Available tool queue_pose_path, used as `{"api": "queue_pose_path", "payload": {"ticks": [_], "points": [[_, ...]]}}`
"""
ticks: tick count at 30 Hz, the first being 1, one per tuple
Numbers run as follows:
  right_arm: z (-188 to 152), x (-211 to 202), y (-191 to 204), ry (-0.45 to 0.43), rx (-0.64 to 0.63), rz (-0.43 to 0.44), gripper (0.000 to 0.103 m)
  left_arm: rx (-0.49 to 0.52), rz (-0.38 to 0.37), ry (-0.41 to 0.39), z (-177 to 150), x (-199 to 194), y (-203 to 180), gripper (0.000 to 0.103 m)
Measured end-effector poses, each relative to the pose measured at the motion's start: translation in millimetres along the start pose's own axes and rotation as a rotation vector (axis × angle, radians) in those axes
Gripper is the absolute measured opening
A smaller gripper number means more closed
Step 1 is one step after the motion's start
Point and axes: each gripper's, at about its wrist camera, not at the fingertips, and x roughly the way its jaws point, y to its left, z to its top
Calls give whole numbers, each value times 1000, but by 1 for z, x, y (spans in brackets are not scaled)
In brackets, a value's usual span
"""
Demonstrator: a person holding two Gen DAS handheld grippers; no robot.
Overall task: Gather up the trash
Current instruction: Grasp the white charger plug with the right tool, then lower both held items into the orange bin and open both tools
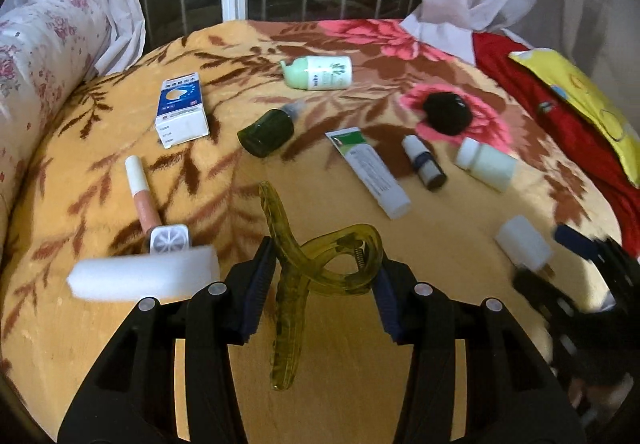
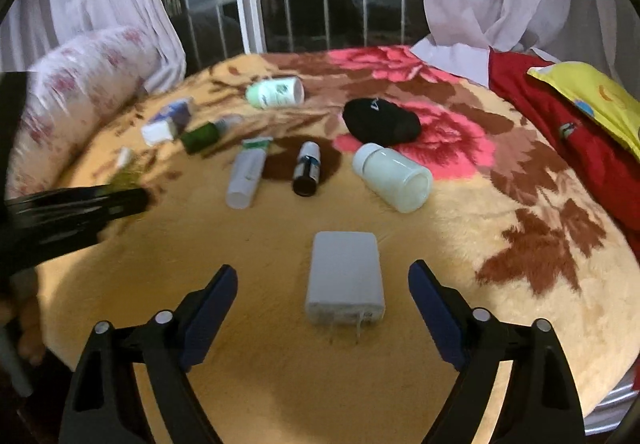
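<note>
My left gripper (image 1: 325,272) is shut on a translucent yellow-green hair claw clip (image 1: 280,216), its blue pads pressing the clip's looped handles just above the flowered blanket (image 1: 320,384). My right gripper (image 2: 323,270) stands open low over the blanket, and a white rectangular charger-like block (image 2: 344,276) lies flat between its fingers, untouched by either pad. In the left wrist view the same block (image 1: 522,242) lies at the right beside the blurred right gripper. The right wrist view catches the left gripper as a dark blur at the left edge.
Scattered on the blanket: a blue-and-white carton (image 1: 182,110), a pale green bottle (image 1: 320,73), a dark green bottle (image 1: 268,130), a tube (image 1: 370,172), a small dropper bottle (image 1: 426,164), a white jar (image 1: 486,164), a black bundle (image 1: 448,114), a pink stick (image 1: 140,192), a white foam block (image 1: 144,276). A floral bolster (image 1: 40,56) lies left, red cloth (image 1: 560,124) right.
</note>
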Motion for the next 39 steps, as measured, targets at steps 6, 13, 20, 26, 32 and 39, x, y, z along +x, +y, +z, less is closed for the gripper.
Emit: {"api": "queue_pose_path", "payload": {"ticks": [6, 13, 20, 26, 32, 39], "points": [[7, 31, 2, 127, -5, -57, 60, -1, -24, -21, -16, -19, 4, 46], [7, 24, -2, 124, 29, -5, 39, 6, -46, -25, -34, -31, 6, 46], [1, -14, 20, 68, -1, 67, 39, -4, -73, -28, -56, -51, 11, 46], [-19, -64, 61, 51, -103, 209, 39, 44, -108, 5, -89, -83, 13, 46], [-76, -72, 110, 225, -209, 393, 39, 101, -150, 175, -154, -89, 13, 46], [-151, -16, 141, 487, -236, 442, 39, 91, -141, 423, -219, -50, 25, 46]]}}
